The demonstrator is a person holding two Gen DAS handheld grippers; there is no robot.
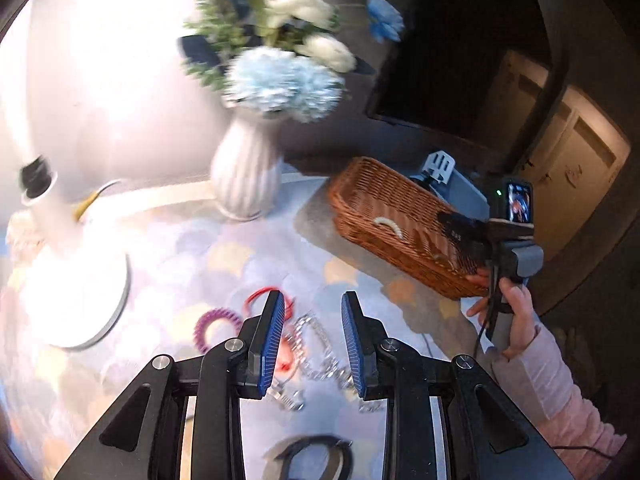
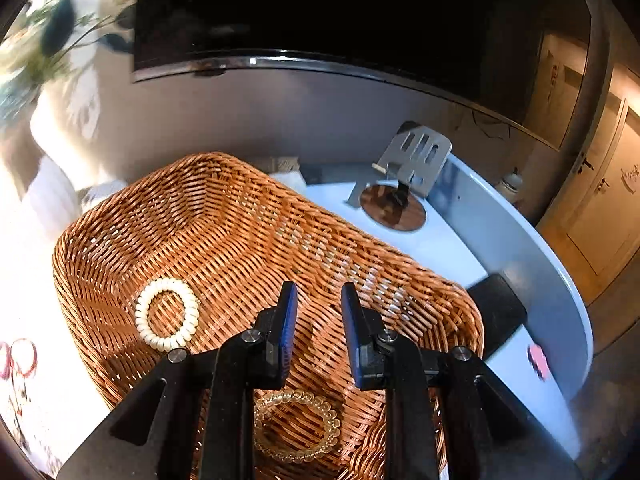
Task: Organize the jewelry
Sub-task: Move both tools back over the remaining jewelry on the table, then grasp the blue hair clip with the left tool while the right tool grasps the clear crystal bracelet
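Note:
My left gripper (image 1: 313, 342) is open and empty, low over a silver chain (image 1: 324, 354) on the patterned tablecloth. A red ring (image 1: 260, 296) and a purple coil tie (image 1: 210, 326) lie just left of its left finger; a dark hair tie (image 1: 316, 452) lies below it. A wicker basket (image 1: 372, 196) stands at the right. My right gripper (image 2: 319, 332) is open and empty above the basket (image 2: 240, 216), which holds a cream coil tie (image 2: 167, 315) and a clear amber bead bracelet (image 2: 298, 426). The right gripper's body also shows in the left wrist view (image 1: 508, 240).
A white ribbed vase (image 1: 246, 176) of blue and white flowers stands behind the jewelry. A white round dish (image 1: 76, 296) is at the left. A metal stand (image 2: 416, 160), a black block (image 2: 498, 312) and a pink item (image 2: 538, 360) sit on the blue tabletop (image 2: 500, 236) beyond the basket.

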